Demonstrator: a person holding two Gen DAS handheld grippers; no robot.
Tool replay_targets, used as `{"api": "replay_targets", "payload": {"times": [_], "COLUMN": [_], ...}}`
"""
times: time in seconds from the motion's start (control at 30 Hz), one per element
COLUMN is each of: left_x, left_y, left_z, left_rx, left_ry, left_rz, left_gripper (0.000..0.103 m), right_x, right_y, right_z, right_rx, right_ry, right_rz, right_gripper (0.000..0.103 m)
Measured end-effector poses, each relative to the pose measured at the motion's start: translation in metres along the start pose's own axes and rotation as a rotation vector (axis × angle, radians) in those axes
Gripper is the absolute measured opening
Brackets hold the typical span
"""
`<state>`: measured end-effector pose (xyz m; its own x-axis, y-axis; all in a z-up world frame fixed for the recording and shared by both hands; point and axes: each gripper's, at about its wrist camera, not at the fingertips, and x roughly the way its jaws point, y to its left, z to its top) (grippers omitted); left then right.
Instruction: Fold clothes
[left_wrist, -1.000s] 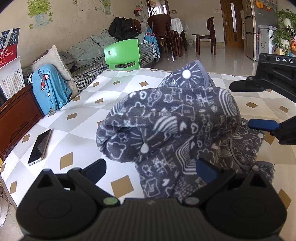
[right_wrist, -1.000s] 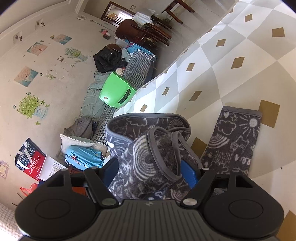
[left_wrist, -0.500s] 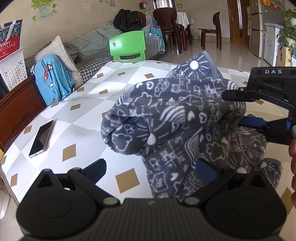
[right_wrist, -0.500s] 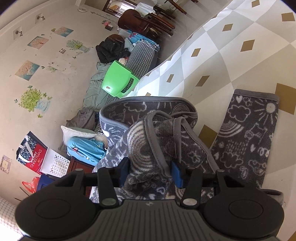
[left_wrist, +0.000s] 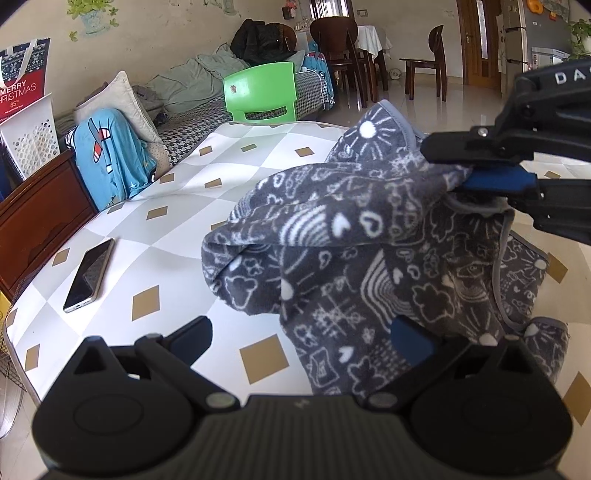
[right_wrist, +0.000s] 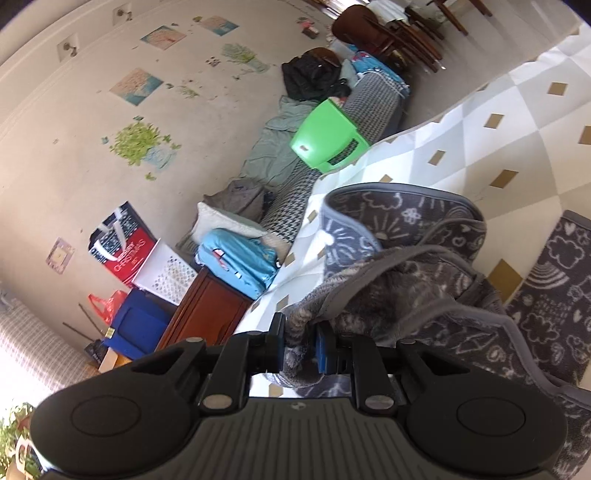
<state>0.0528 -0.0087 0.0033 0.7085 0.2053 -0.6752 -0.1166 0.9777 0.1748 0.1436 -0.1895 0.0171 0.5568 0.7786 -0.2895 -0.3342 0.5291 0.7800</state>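
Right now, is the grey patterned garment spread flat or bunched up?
Bunched up: the grey patterned garment rises in a crumpled heap off the table, one fold between the closing right claw.

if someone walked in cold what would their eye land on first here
First, the dark grey doodle-print fleece garment, heaped on the diamond-patterned table. The right tool is closing on a bunched fold of it, while the left tool stands open at its near edge. Next, the bright green chair behind the table, and a phone lying at its left edge.
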Motion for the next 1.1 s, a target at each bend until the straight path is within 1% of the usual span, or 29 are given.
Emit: {"api": "replay_targets", "payload": {"times": [0.17,0.3,0.37,0.43,0.47,0.5,0.53,0.57,0.6,0.67,0.73,0.8,0.83,0.9,0.93,1.03,1.1], "left_x": [-0.008,-0.012,-0.013,-0.016,-0.016,-0.017,-0.016,-0.016,-0.015,-0.013,-0.012,-0.011,-0.010,-0.011,-0.011,-0.012,-0.012], "left_y": [0.005,0.013,0.017,0.022,0.025,0.027,0.029,0.031,0.034,0.042,0.050,0.059,0.062,0.065,0.066,0.062,0.058], "left_z": [0.001,-0.001,-0.003,-0.006,-0.007,-0.008,-0.009,-0.011,-0.011,-0.012,-0.012,-0.010,-0.010,-0.008,-0.008,-0.006,-0.005], "left_rx": [-0.011,-0.027,-0.035,-0.046,-0.050,-0.051,-0.053,-0.057,-0.065,-0.086,-0.116,-0.154,-0.170,-0.182,-0.185,-0.171,-0.163], "left_ry": [-0.029,-0.032,-0.028,-0.030,-0.030,-0.028,-0.025,-0.019,-0.014,-0.003,0.003,0.008,0.011,0.009,0.007,0.002,0.002], "left_rz": [0.002,0.006,0.004,-0.002,-0.001,0.004,0.010,0.017,0.023,0.044,0.073,0.086,0.089,0.087,0.085,0.076,0.071], "left_gripper": [0.103,0.103,0.103,0.103,0.103,0.103,0.103,0.103,0.103,0.103,0.103,0.103,0.103,0.103,0.103,0.103,0.103], "right_x": [-0.001,0.001,0.001,0.001,0.001,0.000,-0.002,-0.003,-0.005,-0.009,-0.016,-0.023,-0.027,-0.032,-0.035,-0.039,-0.040], "right_y": [0.026,0.049,0.058,0.062,0.061,0.061,0.060,0.059,0.057,0.052,0.047,0.043,0.041,0.035,0.032,0.021,0.015], "right_z": [-0.010,-0.025,-0.033,-0.037,-0.038,-0.039,-0.039,-0.038,-0.037,-0.032,-0.027,-0.021,-0.019,-0.015,-0.013,-0.007,-0.006], "right_rx": [-0.077,-0.175,-0.205,-0.206,-0.205,-0.206,-0.208,-0.210,-0.205,-0.185,-0.179,-0.196,-0.212,-0.244,-0.247,-0.215,-0.186], "right_ry": [0.068,0.149,0.181,0.199,0.206,0.205,0.200,0.196,0.196,0.198,0.176,0.140,0.124,0.105,0.100,0.096,0.089], "right_rz": [0.076,0.122,0.139,0.137,0.134,0.128,0.116,0.104,0.090,0.076,0.054,0.003,-0.031,-0.093,-0.125,-0.186,-0.180], "right_gripper": [0.017,0.018,0.020,0.022,0.025,0.031,0.034,0.041,0.043,0.044,0.045,0.053,0.055,0.063,0.065,0.066,0.067]}}
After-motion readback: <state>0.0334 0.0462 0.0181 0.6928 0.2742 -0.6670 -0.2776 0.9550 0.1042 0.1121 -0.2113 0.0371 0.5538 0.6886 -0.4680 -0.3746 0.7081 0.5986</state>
